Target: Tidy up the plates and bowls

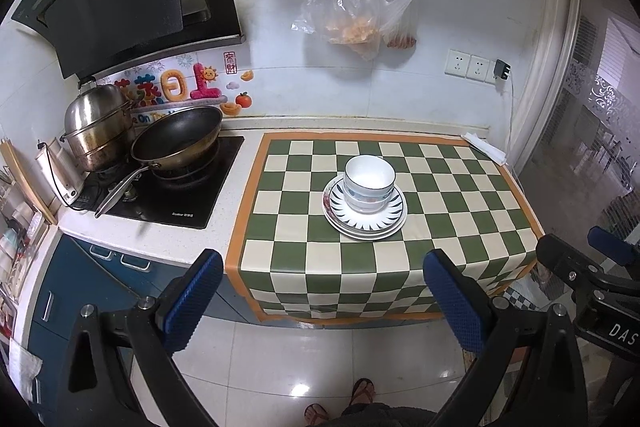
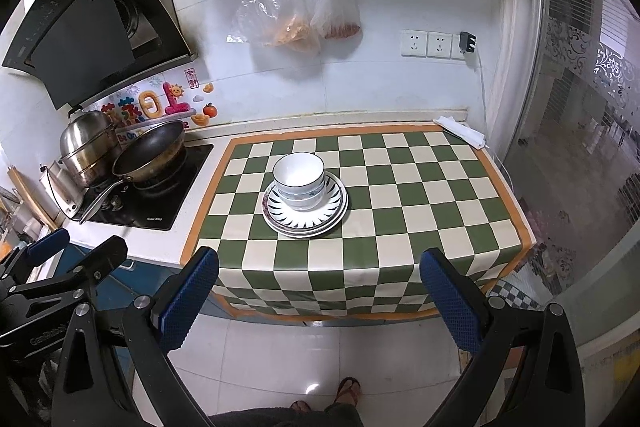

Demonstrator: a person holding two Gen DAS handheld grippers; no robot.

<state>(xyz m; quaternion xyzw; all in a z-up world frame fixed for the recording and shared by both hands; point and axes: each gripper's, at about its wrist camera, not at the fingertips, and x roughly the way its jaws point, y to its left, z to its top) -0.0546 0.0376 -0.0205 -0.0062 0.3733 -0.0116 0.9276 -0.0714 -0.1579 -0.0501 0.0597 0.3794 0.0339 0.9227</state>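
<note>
Both claws, left claw point(image 1: 323, 287) and right claw point(image 2: 319, 285), spread empty, stacked bowls point(image 1: 369, 183) on plates point(image 1: 365, 217), wok point(image 1: 178, 139) beside.

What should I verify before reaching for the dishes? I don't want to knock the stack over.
1. Left gripper open, nothing held: ok.
2. Right gripper open, nothing held: ok.
3. Bowls nested upright on the plates: ok.
4. Stack well inside the checkered mat, away from its edges: ok.
5. Mat around the stack free of other things: ok.
6. Pan apart from the stack: ok.
</note>
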